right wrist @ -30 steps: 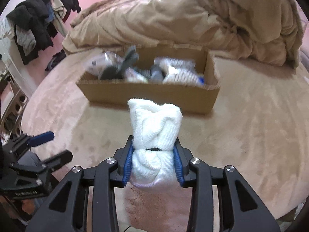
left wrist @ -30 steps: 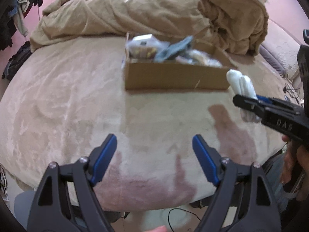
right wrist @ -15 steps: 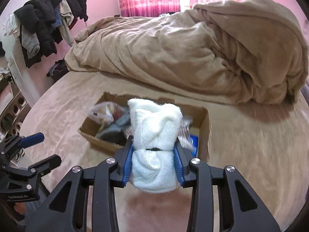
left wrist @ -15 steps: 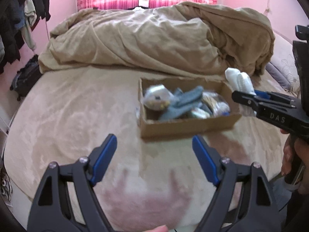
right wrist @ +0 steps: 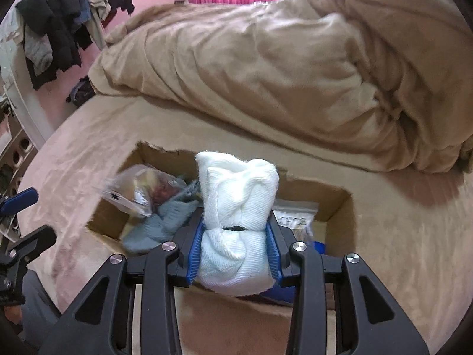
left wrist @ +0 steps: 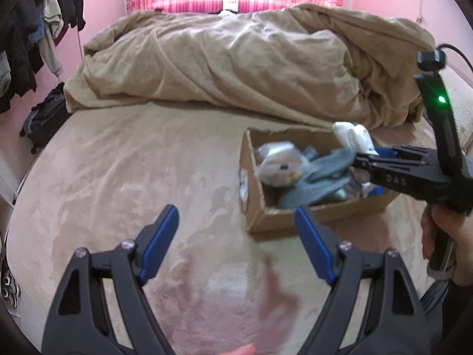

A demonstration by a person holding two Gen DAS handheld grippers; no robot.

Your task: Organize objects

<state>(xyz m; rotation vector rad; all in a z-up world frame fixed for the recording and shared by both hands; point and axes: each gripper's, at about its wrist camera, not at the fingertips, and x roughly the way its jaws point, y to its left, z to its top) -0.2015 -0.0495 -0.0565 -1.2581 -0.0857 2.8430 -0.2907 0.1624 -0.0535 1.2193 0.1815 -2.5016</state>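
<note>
White knit, rolled into a soft bundle (right wrist: 236, 224): light, squashy, no risk of breaking. The right tongs (right wrist: 235, 254) pinch it at its banded waist, the best hold, above the box (right wrist: 340, 204) just ahead. It probably clears the rim, though blur hides that. The left tongs (left wrist: 236, 242) gape wide, holding nothing.

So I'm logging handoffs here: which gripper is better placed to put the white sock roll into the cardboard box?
The right gripper. It is shut on the white sock roll and hangs above the cardboard box. The left gripper is open, empty, and short of the box.
</note>
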